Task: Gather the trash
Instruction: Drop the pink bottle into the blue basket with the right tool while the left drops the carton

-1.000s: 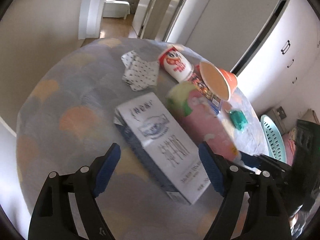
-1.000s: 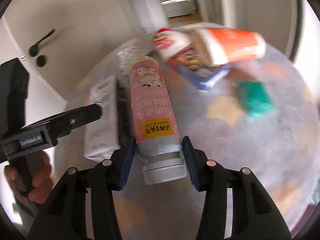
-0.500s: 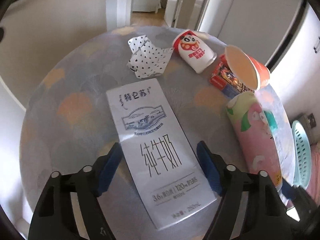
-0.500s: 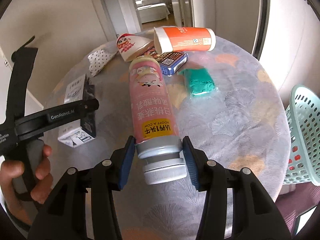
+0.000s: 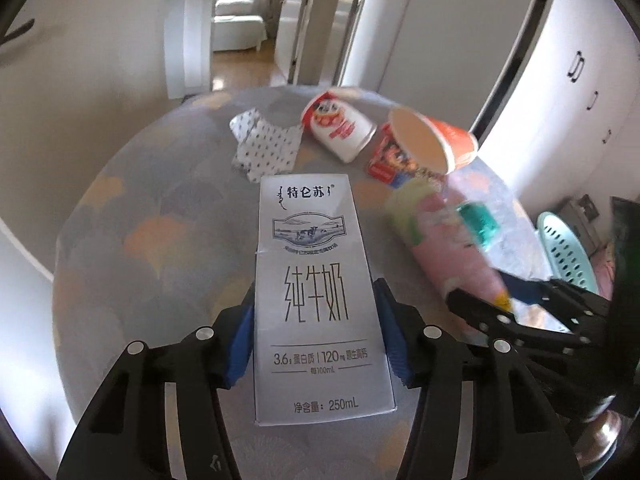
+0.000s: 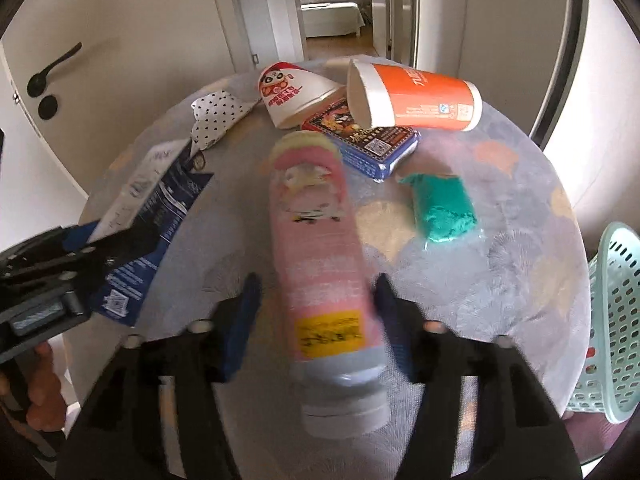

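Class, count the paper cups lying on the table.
2. A white cup with a red cartoon lies at the far edge; an orange cup lies beside it, resting on a printed box. None seem hidden.

Daylit interior, two fisheye views, uneven sharpness.

Light: soft daylight enters from the bright doorway (image 5: 240,20) beyond the round table (image 5: 132,240) and from the far-right wall, which washes out near white. Shadows on the table are faint. Sharpness: in the left wrist view the milk carton (image 5: 316,280) is crisp, its print legible; right of the carton the pink bottle (image 5: 448,248) is smeared by motion blur. In the right wrist view the pink bottle (image 6: 320,264) and the right gripper (image 6: 316,312) around it are heavily blurred, while the orange cup (image 6: 420,96) beyond the bottle is sharp. Distortion: strong barrel curvature bends door frames; black vignette at all corners.
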A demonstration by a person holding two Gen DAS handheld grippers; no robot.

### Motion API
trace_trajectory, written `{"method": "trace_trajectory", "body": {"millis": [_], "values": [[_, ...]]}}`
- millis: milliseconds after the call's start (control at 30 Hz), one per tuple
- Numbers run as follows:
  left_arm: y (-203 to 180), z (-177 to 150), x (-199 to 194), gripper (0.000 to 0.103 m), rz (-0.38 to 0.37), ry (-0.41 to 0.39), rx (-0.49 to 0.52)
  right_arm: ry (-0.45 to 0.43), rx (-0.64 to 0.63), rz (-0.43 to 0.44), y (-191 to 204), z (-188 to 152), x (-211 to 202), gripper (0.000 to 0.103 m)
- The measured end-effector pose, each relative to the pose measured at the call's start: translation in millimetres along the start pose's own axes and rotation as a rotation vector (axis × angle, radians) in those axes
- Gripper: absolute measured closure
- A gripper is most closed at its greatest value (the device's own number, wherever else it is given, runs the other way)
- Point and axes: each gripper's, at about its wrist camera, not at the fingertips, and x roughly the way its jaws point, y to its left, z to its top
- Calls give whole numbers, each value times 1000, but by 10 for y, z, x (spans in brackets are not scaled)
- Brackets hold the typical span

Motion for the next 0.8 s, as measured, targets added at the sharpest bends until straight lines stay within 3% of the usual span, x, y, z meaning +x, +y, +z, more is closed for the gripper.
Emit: {"method": "trace_trajectory", "body": {"millis": [167, 367, 567, 800], "values": [[-110, 75, -136, 50, -33, -47, 17, -13, 9, 36, 9, -5, -43, 58], [-396, 234, -330, 50, -94, -122, 69, -101, 106, 44, -310, -5, -459, 58], [-1050, 456, -367, 50, -189, -181, 174, -232, 217, -29, -870, -21, -1082, 58], [-1946, 604, -175, 50, -319, -185, 290, -336, 400, -168, -1804, -271, -1647, 58]]}}
